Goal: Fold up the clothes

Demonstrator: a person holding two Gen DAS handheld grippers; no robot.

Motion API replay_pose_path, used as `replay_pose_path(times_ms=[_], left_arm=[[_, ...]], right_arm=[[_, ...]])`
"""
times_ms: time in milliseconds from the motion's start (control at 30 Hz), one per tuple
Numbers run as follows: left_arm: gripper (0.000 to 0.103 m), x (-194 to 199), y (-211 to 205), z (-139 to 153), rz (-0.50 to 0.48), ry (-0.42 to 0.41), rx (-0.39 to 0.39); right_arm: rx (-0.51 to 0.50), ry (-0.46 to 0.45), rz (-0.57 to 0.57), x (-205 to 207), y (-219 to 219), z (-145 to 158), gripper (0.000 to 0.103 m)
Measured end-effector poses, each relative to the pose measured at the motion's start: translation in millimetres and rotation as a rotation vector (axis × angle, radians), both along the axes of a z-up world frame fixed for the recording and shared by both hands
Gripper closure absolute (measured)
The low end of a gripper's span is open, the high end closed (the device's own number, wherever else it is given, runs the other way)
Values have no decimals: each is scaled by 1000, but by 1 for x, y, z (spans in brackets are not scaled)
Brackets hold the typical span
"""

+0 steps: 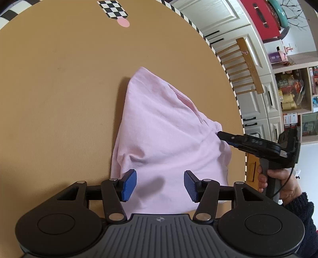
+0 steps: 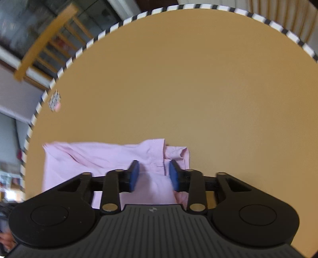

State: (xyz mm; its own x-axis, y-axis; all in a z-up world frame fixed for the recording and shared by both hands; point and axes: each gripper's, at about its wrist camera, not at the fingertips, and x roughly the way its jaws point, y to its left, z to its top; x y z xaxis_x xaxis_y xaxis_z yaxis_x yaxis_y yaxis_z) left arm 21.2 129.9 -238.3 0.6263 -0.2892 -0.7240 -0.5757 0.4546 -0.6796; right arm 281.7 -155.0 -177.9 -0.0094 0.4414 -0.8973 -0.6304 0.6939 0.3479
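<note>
Pink garment lies under the half-open left tool; only its view shows the right tool barely parted, gripping nothing.

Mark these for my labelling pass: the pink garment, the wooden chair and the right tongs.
pink garment (image 1: 159, 129), left wrist view, middle of the cloth.
wooden chair (image 1: 249, 65), left wrist view, its top rail.
right tongs (image 2: 152, 175), right wrist view, midway between the blue pads.

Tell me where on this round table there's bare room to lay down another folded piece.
The tan tabletop is bare between the pink garment and the checkered marker at the far rim. In the right wrist view it is also bare beyond the garment up to the striped edge. It is crowded where the left gripper and right gripper hover over the garment.
</note>
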Motion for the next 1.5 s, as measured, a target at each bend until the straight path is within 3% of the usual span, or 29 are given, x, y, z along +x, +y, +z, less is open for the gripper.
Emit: replay_pose_path(times_ms=[100, 233, 400, 533, 633, 700, 733, 867, 933, 1000, 1067, 1267, 1333, 1400, 1433, 1500], left_arm=[[46, 2, 0, 0, -7, 3, 2], [46, 2, 0, 0, -2, 2, -6], [46, 3, 0, -2, 7, 2, -15], [46, 3, 1, -3, 11, 4, -23], [46, 4, 1, -3, 15, 6, -27], [45, 4, 1, -3, 14, 4, -29], [45, 5, 2, -3, 13, 3, -31], [44, 6, 2, -6, 13, -1, -39], [43, 8, 1, -6, 11, 0, -36], [42, 10, 1, -6, 9, 4, -35], [42, 11, 1, -4, 5, 5, -31], [38, 7, 5, 4, 20, -26, -19], [38, 8, 6, 2, 27, -27, -20], [38, 8, 7, -1, 43, -17, -32], [38, 8, 9, 0, 48, -18, -36], [38, 7, 12, 5, 53, -26, -31]], right_arm=[[22, -1, -31, 4, 1, -1, 99], [104, 47, -172, 19, -7, -2, 99], [137, 92, -328, 39, -13, -13, 99], [110, -4, -404, 47, -24, -9, 95], [124, -22, -447, 52, -36, -3, 80], [171, -4, -376, 49, -46, 7, 51], [190, -10, -321, 45, -50, 12, 46], [167, -74, -136, 27, -57, 16, 47], [150, -80, -90, 22, -46, 4, 55], [160, -68, -69, 18, -29, -7, 88], [174, -74, -59, 14, -10, -15, 95], [242, -123, -127, 9, -9, 5, 97], [199, -117, -149, 14, -8, -1, 96], [109, -125, -151, 20, 2, -17, 86], [86, -133, -164, 22, 4, -20, 86], [123, -149, -193, 22, -5, -10, 81]])
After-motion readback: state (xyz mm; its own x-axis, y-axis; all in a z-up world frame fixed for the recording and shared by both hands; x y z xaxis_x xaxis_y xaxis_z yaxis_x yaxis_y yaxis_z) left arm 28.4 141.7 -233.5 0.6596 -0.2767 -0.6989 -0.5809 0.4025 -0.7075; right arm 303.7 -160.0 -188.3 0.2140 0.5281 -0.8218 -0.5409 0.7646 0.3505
